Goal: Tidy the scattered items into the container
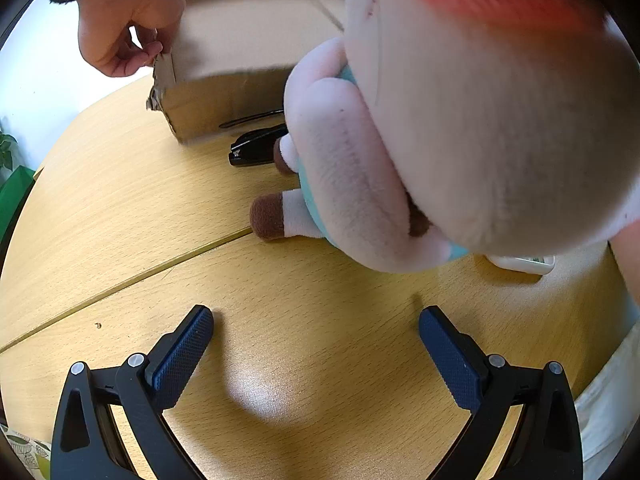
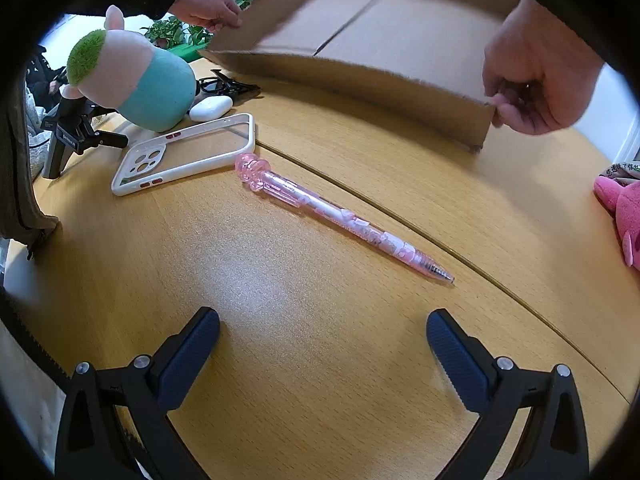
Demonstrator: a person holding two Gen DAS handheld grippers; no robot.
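Observation:
A shallow cardboard box [image 2: 400, 36] stands at the far side of the wooden table, held at both ends by a person's hands [image 2: 536, 76]; it also shows in the left wrist view [image 1: 240, 52]. A pink pen [image 2: 340, 216] lies ahead of my right gripper [image 2: 322, 344], which is open and empty. A white phone case [image 2: 188, 152], white earbud case [image 2: 211, 107], black glasses [image 2: 224, 84] and a pig plush [image 2: 136, 80] lie at the left. In the left wrist view the plush [image 1: 400, 140] fills the right, beyond my open, empty left gripper [image 1: 316, 340]. A black stapler [image 1: 256, 148] lies by the box.
A pink plush [image 2: 624, 216] sits at the right table edge. The other gripper on its black handle [image 2: 76, 136] shows behind the pig plush. A seam [image 1: 120, 284] runs across the tabletop. A white object [image 1: 524, 264] lies under the plush. Green plants [image 2: 180, 28] stand behind.

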